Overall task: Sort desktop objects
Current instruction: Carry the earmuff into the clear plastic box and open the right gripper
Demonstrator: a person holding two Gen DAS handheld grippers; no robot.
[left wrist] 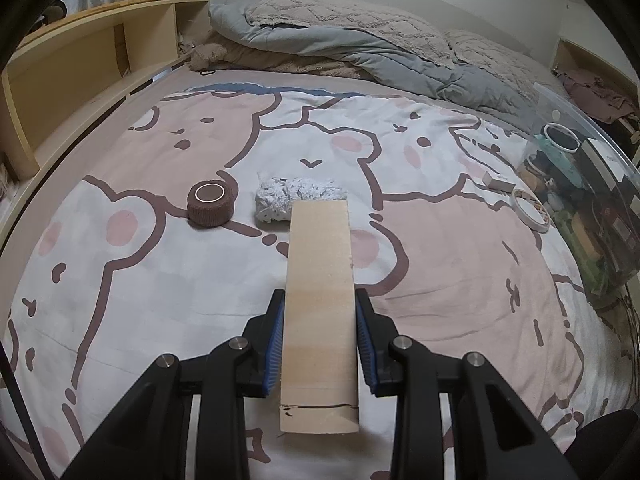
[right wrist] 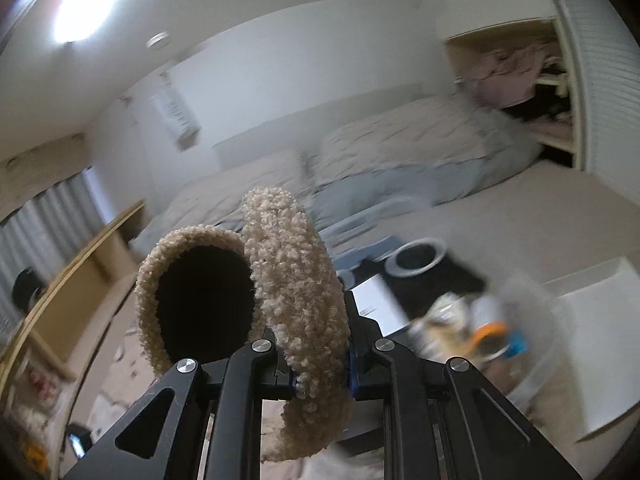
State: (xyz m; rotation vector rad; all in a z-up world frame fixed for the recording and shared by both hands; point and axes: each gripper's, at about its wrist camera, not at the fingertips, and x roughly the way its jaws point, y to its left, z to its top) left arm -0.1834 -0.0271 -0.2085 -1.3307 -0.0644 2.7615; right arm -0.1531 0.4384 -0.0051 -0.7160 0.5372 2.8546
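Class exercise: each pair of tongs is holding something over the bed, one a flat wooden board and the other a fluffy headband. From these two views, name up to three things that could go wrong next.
1. The left tongs pinch the wooden board by its narrow edges with much of it sticking forward; it could pivot or slip.
2. The board's near end shows a crack, which might split further.
3. The right tongs grip only one part of the fluffy headband; the right view is blurred, so a swing might shake it loose.

Pastel bears, tan wood, curly beige fleece

The bed's cartoon bear-print cover (left wrist: 160, 280) is white and pink with brown outlines; on it, beside the pale flat wooden board (left wrist: 320, 280), sit a brown fabric roll (left wrist: 211, 205) and white crumpled wad (left wrist: 298, 196); the fuzzy headband (right wrist: 296, 300) is beige.
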